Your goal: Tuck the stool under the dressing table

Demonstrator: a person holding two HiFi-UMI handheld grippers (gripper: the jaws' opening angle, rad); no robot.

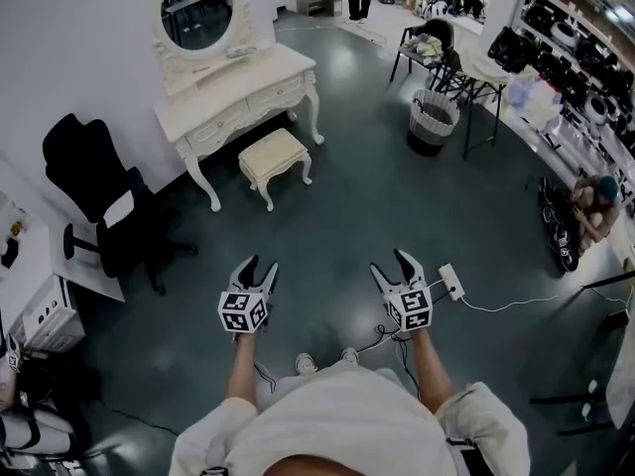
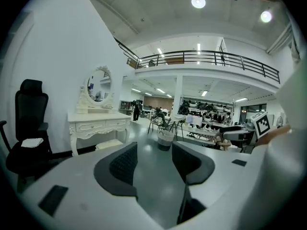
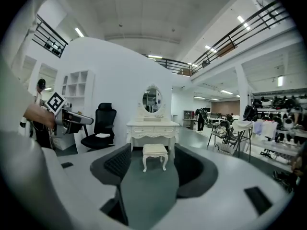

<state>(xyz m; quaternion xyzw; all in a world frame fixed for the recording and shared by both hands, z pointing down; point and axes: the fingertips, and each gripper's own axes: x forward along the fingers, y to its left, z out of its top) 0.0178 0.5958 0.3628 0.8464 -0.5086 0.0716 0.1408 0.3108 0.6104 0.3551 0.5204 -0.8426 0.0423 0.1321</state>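
- Across the grey floor, against the white wall, stands the cream dressing table with its oval mirror.
- The stool stands upright on its four legs just in front of the table, outside it, its seat not yet under the tabletop.
- The stool is well apart from both grippers, with bare floor between them.
- The left gripper is held out in front of the person; its jaws stand wide apart with nothing between the pads but the floor beyond.
- The right gripper is held beside it at about the same height, jaws likewise spread and empty.
- In the right gripper view the stool and table appear far off in line with the gap between the jaws; in the left gripper view they sit off to the left.
- A black office chair stands left of the table.
- A round basket sits on the floor to the right, beside a dark-framed table.
- A white power strip lies on the floor near the right gripper.
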